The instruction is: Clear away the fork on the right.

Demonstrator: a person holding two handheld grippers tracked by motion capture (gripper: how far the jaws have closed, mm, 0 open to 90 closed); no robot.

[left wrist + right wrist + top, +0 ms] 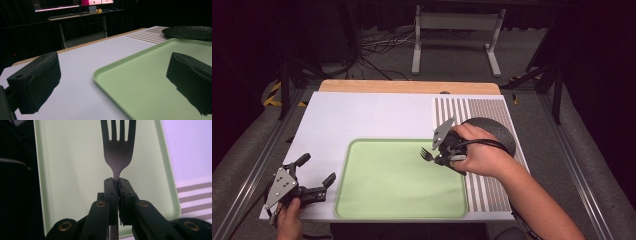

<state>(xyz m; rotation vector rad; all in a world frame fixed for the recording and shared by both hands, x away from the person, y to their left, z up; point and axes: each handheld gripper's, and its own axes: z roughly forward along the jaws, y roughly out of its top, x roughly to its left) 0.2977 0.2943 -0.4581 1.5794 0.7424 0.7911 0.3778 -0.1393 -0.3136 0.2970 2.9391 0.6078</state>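
My right tool (438, 153) clamps the dark fork (427, 153) by its neck, tines out over the green tray (402, 200) for placing, while my left tool (317, 175) waits open at the bench (362, 117) edge

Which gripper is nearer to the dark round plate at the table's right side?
Right. The right gripper holds a fork over the green tray, just left of the plate. The left gripper sits open off the tray's far left edge.
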